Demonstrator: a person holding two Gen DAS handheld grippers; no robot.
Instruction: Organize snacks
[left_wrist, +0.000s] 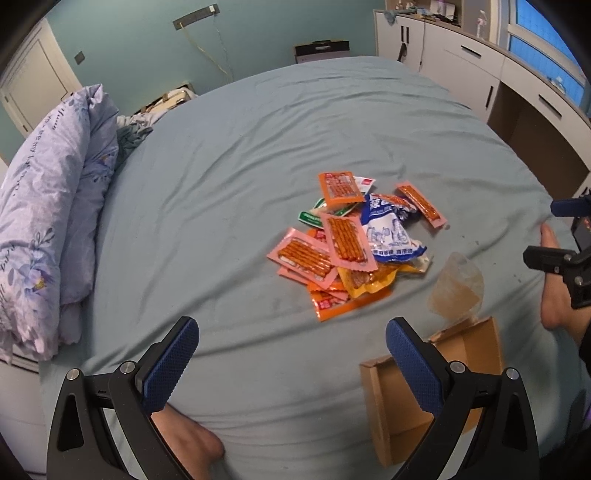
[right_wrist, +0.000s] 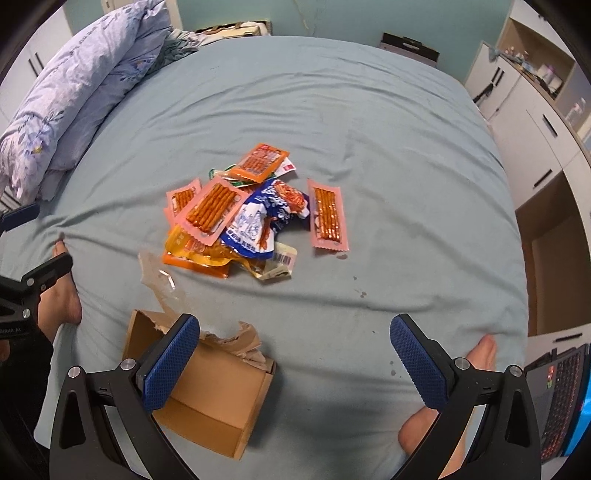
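Note:
A pile of snack packets lies on the blue-grey bed sheet: pink and orange stick-snack packs, a blue-and-white bag and a yellow pack. The pile also shows in the right wrist view, with one pink pack lying apart to its right. An open cardboard box with torn flaps lies near me, also in the right wrist view. My left gripper is open and empty, short of the pile. My right gripper is open and empty, above the sheet beside the box.
A folded floral quilt lies at the bed's left side. White cabinets and a desk stand along the right. The person's bare feet rest on the bed edge. A laptop sits at the lower right.

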